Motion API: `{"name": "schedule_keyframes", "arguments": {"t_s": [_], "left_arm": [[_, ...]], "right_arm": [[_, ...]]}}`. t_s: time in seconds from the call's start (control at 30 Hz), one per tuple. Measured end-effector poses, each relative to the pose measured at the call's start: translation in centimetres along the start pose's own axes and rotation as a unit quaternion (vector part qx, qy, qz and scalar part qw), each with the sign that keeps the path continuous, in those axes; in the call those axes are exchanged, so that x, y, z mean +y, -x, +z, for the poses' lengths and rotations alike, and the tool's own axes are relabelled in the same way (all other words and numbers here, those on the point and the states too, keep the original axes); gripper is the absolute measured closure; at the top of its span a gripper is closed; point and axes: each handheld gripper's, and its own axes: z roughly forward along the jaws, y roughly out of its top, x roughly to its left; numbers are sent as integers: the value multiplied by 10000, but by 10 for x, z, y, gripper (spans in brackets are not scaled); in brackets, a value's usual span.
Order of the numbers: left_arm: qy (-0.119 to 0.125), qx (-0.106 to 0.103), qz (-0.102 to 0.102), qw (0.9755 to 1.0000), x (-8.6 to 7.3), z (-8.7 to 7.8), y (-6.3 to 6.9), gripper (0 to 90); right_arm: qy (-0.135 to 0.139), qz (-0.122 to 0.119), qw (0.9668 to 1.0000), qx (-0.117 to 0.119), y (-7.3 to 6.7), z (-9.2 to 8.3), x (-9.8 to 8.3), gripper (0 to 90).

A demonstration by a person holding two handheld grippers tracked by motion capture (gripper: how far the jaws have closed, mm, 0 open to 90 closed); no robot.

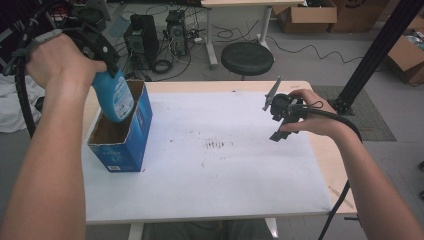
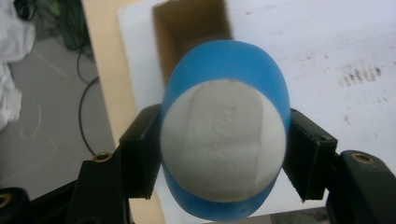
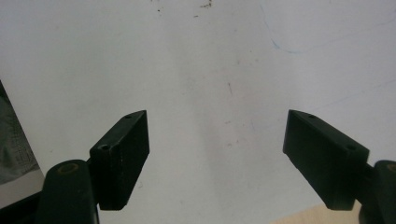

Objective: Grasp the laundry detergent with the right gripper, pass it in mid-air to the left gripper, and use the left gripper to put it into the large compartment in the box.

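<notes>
**Bottle hangs over the open box**

My left gripper is clenched on the blue bottle, one jaw on each flank just below its white cap. In the high view the bottle hangs cap-up from my left hand, its long axis close to upright and leaning a little. Its base sits right at the mouth of the blue box, at the far end of the opening.

That is the relation the next move turns on, I think. The box stands open-topped on the left of the white worktop, directly beneath the bottle, so the path between them is straight up or down along the bottle's own axis. In the left gripper view, looking down past the cap, the brown inside of the box shows just beyond the bottle's shoulder, so the two are roughly lined up but not centred. The near rim looks close enough to catch the base if I drift sideways.

My right gripper is released and grasps nothing; its jaws stand wide over bare worktop. It is well apart from the box, on the right side, so the left hand is by far the nearer.
</notes>
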Motion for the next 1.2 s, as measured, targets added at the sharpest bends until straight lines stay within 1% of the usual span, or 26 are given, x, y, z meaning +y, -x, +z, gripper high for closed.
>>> {"name": "schedule_keyframes", "arguments": {"t_s": [0.03, 0.13, 0.3, 0.37, 0.53, 0.67, 0.73, 0.77, 0.87, 0.93, 1.07, 1.2], "left_arm": [[-19, 39, -95, 9999, -1, 2, -3, 384], [-58, 67, -310, 9995, -3, 6, -9, 384], [-86, 1, -564, 9984, -7, 15, -17, 384], [-80, -13, -607, 9981, -9, 19, -18, 385], [-119, -20, -701, 9975, -11, 33, -18, 385], [-174, -69, -749, 9970, -13, 48, -16, 385], [-192, -95, -769, 9968, -15, 56, -16, 385], [-207, -96, -748, 9969, -15, 60, -15, 385], [-261, -63, -778, 9966, -16, 72, -14, 385], [-342, -56, -740, 9967, -17, 79, -12, 385], [-456, -120, -745, 9961, -19, 99, -8, 385], [-536, -159, -721, 9958, -21, 113, -6, 385]], "right_arm": [[-7, 4, 10000, 0, 1, -1, -1, 226], [-35, 13, 10000, -30, 2, -2, -5, 226], [-29, 18, 10000, -37, 2, -2, -8, 227], [-24, 6, 10000, -42, 2, -1, -10, 227], [-38, 38, 10000, -34, 3, 0, -12, 227], [-7, 10, 10000, -30, 2, 1, -13, 227], [-34, 40, 10000, -17, 2, 2, -13, 226], [-47, 45, 10000, -29, 2, 2, -13, 226], [-31, 37, 10000, -24, 2, 3, -14, 226], [-19, 31, 10000, -17, 2, 3, -14, 227], [-15, 39, 10000, -24, 1, 3, -14, 227], [-14, 46, 10000, -15, 1, 4, -15, 227]]}}
